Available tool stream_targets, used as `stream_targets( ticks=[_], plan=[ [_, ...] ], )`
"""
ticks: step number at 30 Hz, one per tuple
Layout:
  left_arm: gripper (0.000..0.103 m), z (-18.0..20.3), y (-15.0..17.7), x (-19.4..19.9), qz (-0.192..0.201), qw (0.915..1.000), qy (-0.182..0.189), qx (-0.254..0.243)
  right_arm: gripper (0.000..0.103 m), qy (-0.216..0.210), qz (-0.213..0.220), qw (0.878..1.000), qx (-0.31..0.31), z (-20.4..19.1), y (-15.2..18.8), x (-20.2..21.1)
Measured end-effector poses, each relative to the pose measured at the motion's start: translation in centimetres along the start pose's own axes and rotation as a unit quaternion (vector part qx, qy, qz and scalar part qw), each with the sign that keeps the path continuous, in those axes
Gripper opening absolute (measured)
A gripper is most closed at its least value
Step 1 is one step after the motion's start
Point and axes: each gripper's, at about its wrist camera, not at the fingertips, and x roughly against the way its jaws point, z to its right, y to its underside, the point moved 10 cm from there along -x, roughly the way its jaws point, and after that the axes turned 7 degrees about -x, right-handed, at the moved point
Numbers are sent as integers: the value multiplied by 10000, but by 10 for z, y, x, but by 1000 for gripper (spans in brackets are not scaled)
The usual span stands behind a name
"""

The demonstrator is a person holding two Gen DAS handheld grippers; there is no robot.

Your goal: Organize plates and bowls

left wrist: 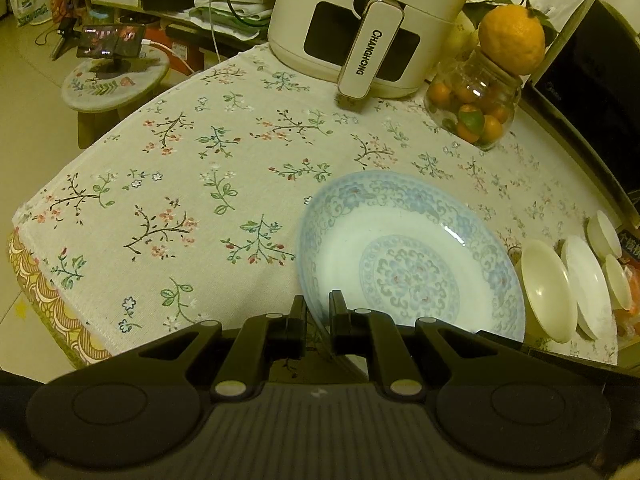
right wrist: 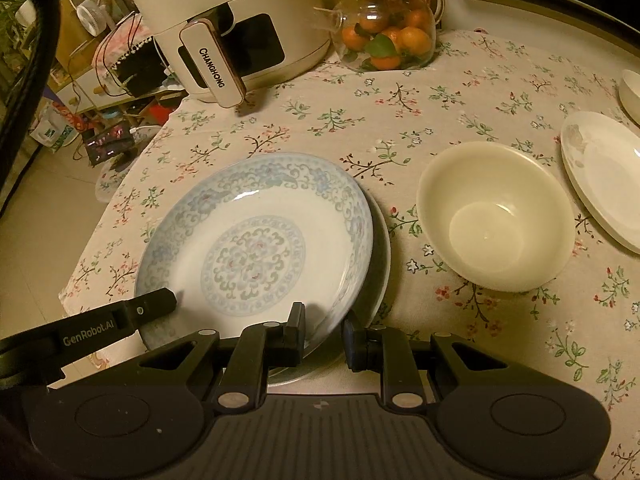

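Note:
A blue-patterned plate (left wrist: pixel 408 248) (right wrist: pixel 256 240) lies on a plain plate (right wrist: pixel 382 240) whose rim shows at its right, on the floral tablecloth. My left gripper (left wrist: pixel 318 312) is shut on the patterned plate's rim; one of its fingers (right wrist: pixel 152 308) shows at the plate's left edge in the right wrist view. At the near rim, my right gripper (right wrist: pixel 324 326) is shut with the patterned plate's rim between its pads. To the right stand a cream bowl (right wrist: pixel 496 216) (left wrist: pixel 544 288), a white plate (right wrist: pixel 604 176) (left wrist: pixel 586 284) and a small bowl (right wrist: pixel 632 96).
A white air fryer (left wrist: pixel 360 20) (right wrist: pixel 224 20) and a glass jar of oranges (left wrist: pixel 472 108) (right wrist: pixel 388 32) stand at the back of the table. A dark appliance (left wrist: pixel 592 80) lines the right side. The table's edge drops off at the left, by a stool (left wrist: pixel 114 80).

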Motion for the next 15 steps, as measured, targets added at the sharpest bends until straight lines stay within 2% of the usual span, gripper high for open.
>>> stream_targets(
  ticks=[15],
  plan=[
    [10,3,0,1,84,9998,-141,-138,21,101,-192,9997,-77,1,-3,-5]
  ],
)
